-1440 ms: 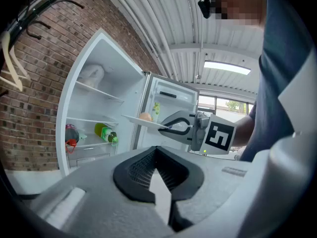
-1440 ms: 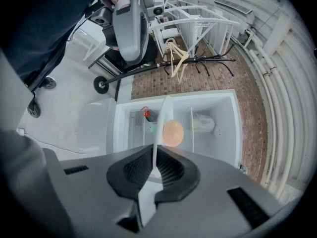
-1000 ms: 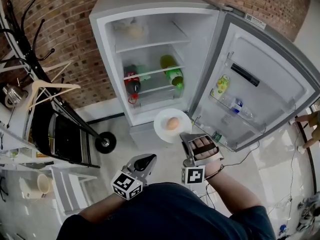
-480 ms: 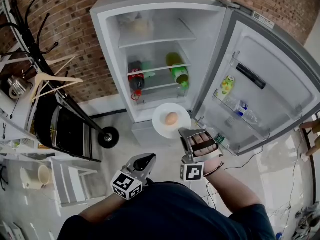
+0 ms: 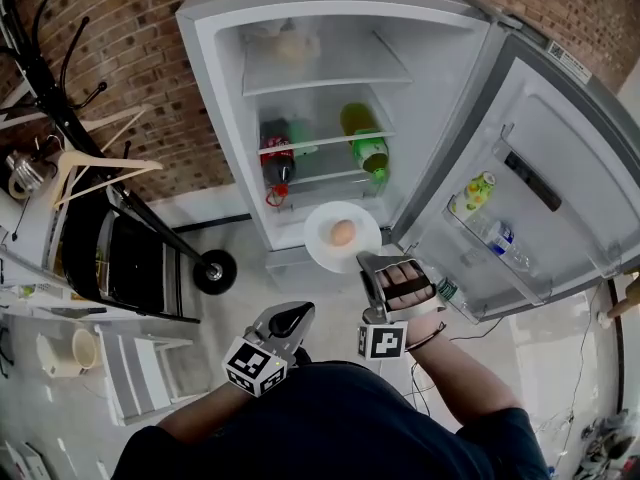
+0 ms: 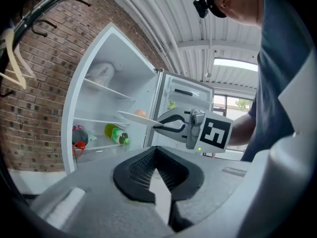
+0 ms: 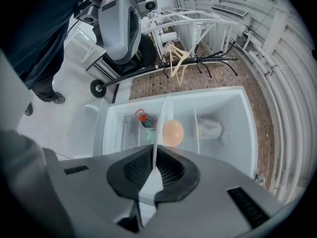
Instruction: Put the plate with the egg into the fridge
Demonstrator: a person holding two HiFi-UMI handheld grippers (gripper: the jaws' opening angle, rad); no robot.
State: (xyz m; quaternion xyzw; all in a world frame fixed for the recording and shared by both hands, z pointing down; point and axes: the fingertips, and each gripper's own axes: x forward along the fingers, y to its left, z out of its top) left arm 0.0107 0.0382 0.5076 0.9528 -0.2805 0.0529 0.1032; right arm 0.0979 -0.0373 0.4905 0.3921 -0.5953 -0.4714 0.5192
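A white plate (image 5: pixel 325 250) with a brown egg (image 5: pixel 343 232) on it is held level in front of the open fridge (image 5: pixel 215 98), just below its lowest shelf. My right gripper (image 5: pixel 368 262) is shut on the plate's near rim. In the right gripper view the plate (image 7: pixel 157 125) shows edge-on with the egg (image 7: pixel 173 133) beside it, and the fridge interior lies behind. My left gripper (image 5: pixel 296 319) is shut and empty, low by the person's body. From the left gripper view the plate (image 6: pixel 133 117) and right gripper (image 6: pixel 159 126) are ahead of the fridge.
The fridge door (image 5: pixel 560 168) stands open to the right with bottles (image 5: pixel 478 193) in its shelf. Inside are a red-capped dark bottle (image 5: pixel 277 163), a green bottle (image 5: pixel 370 150) and a bag (image 5: pixel 290 46) on the top shelf. A clothes rack (image 5: pixel 100 173) and a wheel (image 5: pixel 215 271) are at left.
The fridge looks larger and nearer in the head view. The plate with the egg has edged towards the fridge opening, still in the right gripper. The left gripper stays put.
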